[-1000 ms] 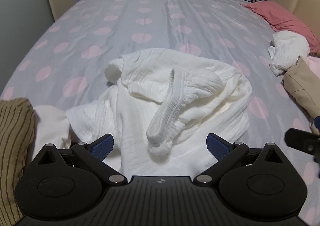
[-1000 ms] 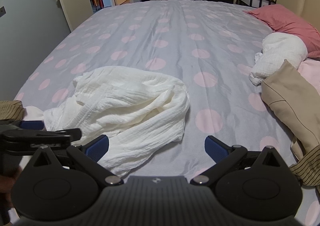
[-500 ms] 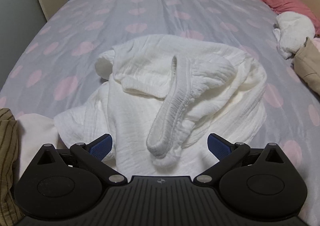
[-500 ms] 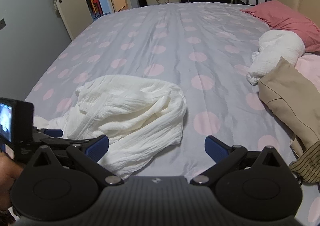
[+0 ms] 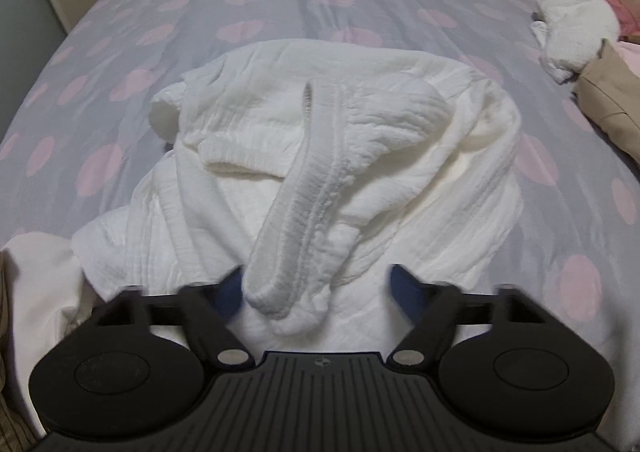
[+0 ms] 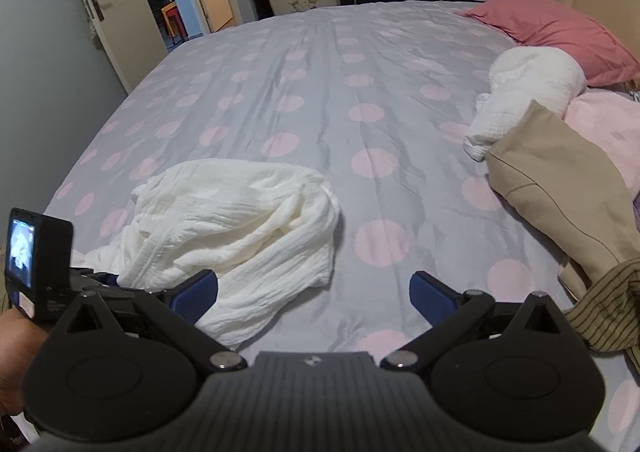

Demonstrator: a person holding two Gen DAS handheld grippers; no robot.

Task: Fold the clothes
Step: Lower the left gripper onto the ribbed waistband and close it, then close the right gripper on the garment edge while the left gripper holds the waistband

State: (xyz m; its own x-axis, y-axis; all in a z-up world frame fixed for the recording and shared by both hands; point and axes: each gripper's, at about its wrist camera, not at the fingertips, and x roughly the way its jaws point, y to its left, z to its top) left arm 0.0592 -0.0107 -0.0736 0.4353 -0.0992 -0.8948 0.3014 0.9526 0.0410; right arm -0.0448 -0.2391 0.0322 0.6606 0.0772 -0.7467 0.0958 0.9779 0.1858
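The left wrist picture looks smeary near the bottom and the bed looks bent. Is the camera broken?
No. In the left wrist view the left gripper fingers are motion-blurred; its jaws have just been closing around the white garment's waistband. In both views the fisheye lens bows the bedspread. The right wrist view is sharp.

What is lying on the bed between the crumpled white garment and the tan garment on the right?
Nothing: in the right wrist view, only bare dotted bedsheet separates the white garment from the tan garment.

Left wrist view close above white garment (image 5: 320,156), right wrist view farther back, sharing it.
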